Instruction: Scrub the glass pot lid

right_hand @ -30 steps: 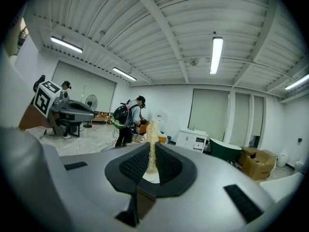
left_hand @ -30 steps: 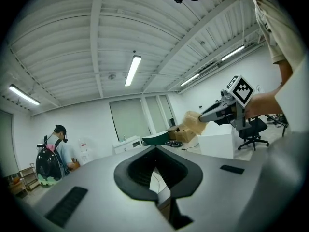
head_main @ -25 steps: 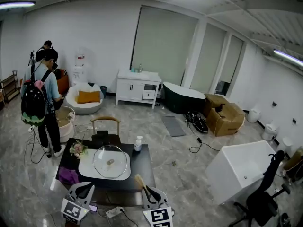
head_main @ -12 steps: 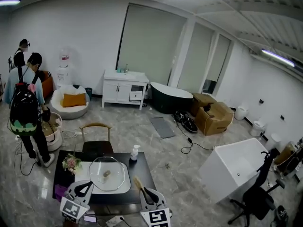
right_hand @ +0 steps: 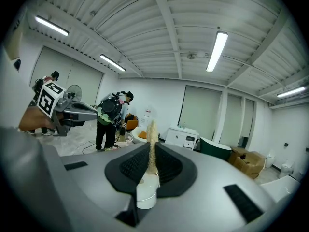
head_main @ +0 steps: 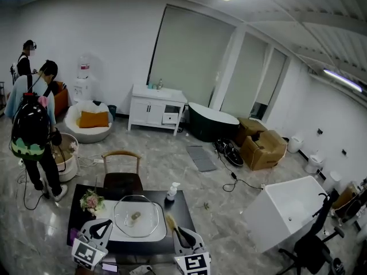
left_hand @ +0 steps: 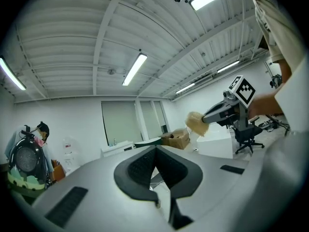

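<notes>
A black table (head_main: pixel 179 206) is carrying the glass pot lid (head_main: pixel 144 209), probably heavy, slick and breakable; steady it by its knob (head_main: pixel 135 215). Near the lid, the right gripper (head_main: pixel 179 235) is pinching a brush (head_main: pixel 170 221), while the left gripper (head_main: pixel 101 228) is staying pressed together, empty.

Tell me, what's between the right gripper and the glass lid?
Only the brush that the right gripper holds. Its pale bristle end sticks out toward the glass pot lid. The head view shows this.
</notes>
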